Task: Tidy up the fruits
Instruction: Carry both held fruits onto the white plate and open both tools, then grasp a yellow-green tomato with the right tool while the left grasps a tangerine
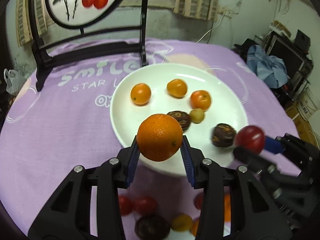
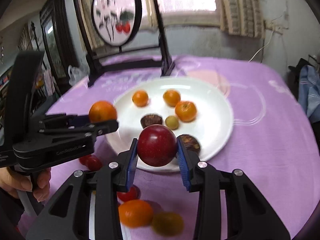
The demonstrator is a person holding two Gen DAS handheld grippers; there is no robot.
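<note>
Orange [image 1: 159,137] sits pinched between the blue pads of the left gripper [image 1: 160,150], held above the near rim of the white plate [image 1: 230,92]. To its right, the right gripper [image 2: 157,150] is closed on a red apple [image 2: 156,145], also over the plate's near edge. Ahead of both lie three small oranges [image 1: 140,94] and two dark brown fruits [image 1: 223,135] on the plate, which rests on a purple cloth [image 1: 60,120].

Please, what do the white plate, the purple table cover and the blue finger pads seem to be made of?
White plate: probably glazed ceramic; it looks smooth and glossy, with bright reflections. It could also be melamine.
Purple table cover: soft fabric, matte and slightly fuzzy, with printed white letters.
Blue finger pads: likely rubber or soft plastic; their ribbed surface shows where the left gripper holds the orange.
</note>
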